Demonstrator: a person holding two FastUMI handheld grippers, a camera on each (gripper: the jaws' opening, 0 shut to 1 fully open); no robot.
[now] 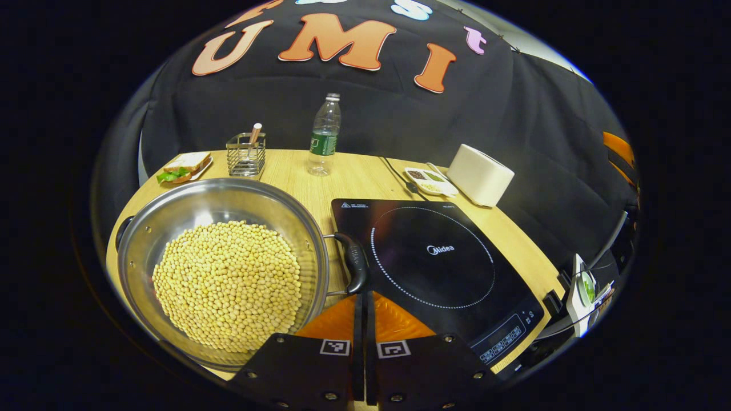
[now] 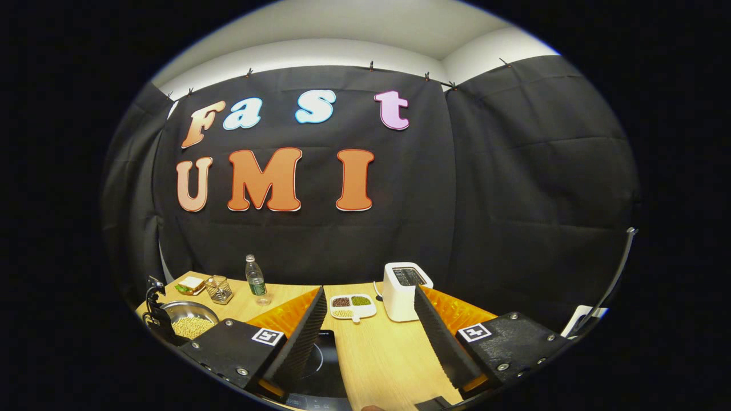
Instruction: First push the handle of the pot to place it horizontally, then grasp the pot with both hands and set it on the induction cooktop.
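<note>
A steel pot (image 1: 171,228) heaped with yellow soybeans stands on the wooden table, left of the black induction cooktop (image 1: 434,257). Its black side handle (image 1: 355,261) points toward the cooktop's left edge, and a second handle (image 1: 121,229) shows on the far left rim. My left gripper (image 1: 364,295) is shut, its tips right at the near end of that side handle with nothing between them. In the right gripper view my right gripper (image 2: 371,319) hangs open above the table, with the cooktop (image 2: 320,365) under its left finger and the pot (image 2: 191,321) far left.
Along the back of the table stand a sandwich plate (image 1: 185,166), a wire utensil holder (image 1: 246,155), a water bottle (image 1: 324,137), a small divided dish (image 1: 429,181) and a white toaster (image 1: 481,174). The table edge runs close on the right.
</note>
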